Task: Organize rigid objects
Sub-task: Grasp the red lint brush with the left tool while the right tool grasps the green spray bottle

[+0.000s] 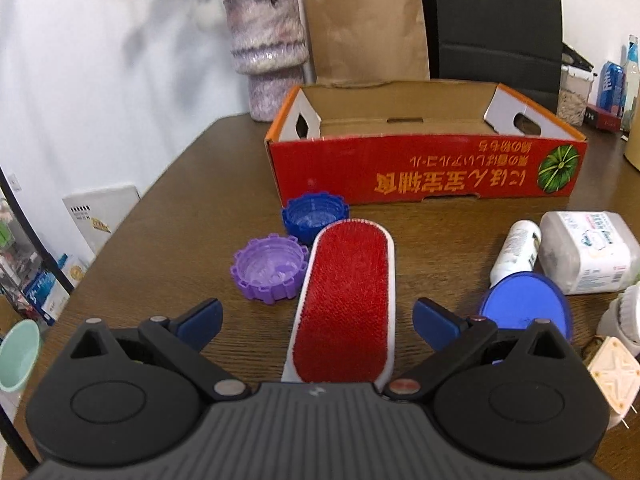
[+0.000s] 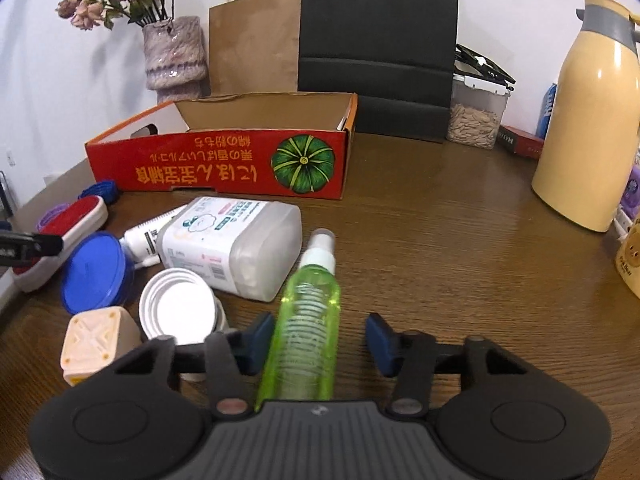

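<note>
My left gripper (image 1: 318,320) is open and straddles a red lint brush (image 1: 346,300) that lies flat on the brown table; the blue pads stand apart from its sides. A purple cap (image 1: 268,266) and a blue cap (image 1: 314,216) lie just left of the brush. My right gripper (image 2: 320,338) is open around a green spray bottle (image 2: 306,320) lying on the table; the left pad is close to it, the right pad apart. The red cardboard box (image 1: 420,176) (image 2: 216,164) stands open behind both, nothing visible inside.
A blue round lid (image 2: 94,272), white jar (image 2: 180,306), clear plastic container (image 2: 236,246), white tube (image 2: 148,230) and beige plug block (image 2: 96,340) crowd the space between the grippers. A vase (image 1: 268,48), paper bag (image 1: 364,28), black chair (image 2: 376,48) and yellow thermos (image 2: 588,120) stand behind.
</note>
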`<state>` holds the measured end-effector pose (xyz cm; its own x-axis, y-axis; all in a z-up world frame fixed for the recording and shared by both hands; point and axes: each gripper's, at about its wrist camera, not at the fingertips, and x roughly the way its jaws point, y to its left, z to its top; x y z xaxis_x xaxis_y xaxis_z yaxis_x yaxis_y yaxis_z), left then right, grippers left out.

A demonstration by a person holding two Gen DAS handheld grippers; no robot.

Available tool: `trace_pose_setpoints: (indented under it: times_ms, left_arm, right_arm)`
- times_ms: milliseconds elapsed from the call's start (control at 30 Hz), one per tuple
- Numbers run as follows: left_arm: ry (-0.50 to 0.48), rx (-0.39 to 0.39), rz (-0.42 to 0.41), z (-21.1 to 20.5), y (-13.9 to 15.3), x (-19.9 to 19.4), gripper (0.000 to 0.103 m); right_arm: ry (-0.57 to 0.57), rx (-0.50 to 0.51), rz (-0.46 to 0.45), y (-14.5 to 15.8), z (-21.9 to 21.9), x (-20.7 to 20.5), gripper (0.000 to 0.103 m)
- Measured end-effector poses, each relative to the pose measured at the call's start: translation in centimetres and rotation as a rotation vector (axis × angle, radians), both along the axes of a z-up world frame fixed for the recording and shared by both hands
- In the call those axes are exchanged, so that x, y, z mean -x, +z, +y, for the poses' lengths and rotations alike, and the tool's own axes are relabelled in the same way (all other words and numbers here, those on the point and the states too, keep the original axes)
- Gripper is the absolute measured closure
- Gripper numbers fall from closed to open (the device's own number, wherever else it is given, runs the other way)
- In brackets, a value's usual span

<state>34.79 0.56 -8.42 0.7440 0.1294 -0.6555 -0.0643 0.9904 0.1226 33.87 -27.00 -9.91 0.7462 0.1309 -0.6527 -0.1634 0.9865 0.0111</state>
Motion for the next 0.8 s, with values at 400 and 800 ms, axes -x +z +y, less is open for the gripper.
trace_pose_setpoints:
  times_ms: [400,800]
  left_arm:
    - [-0.04,0.091,0.026,0.2,-1.0,0.2,0.045]
    - [-0.049,0.044,-0.034,-0.6,-0.4,1.1,0.046]
  right_arm:
    - [0.013,0.001,-0.046,-0.3,0.1,0.6,0.072]
    - [0.001,0.005,-0.094,0.1,0.2,1.3,0.072]
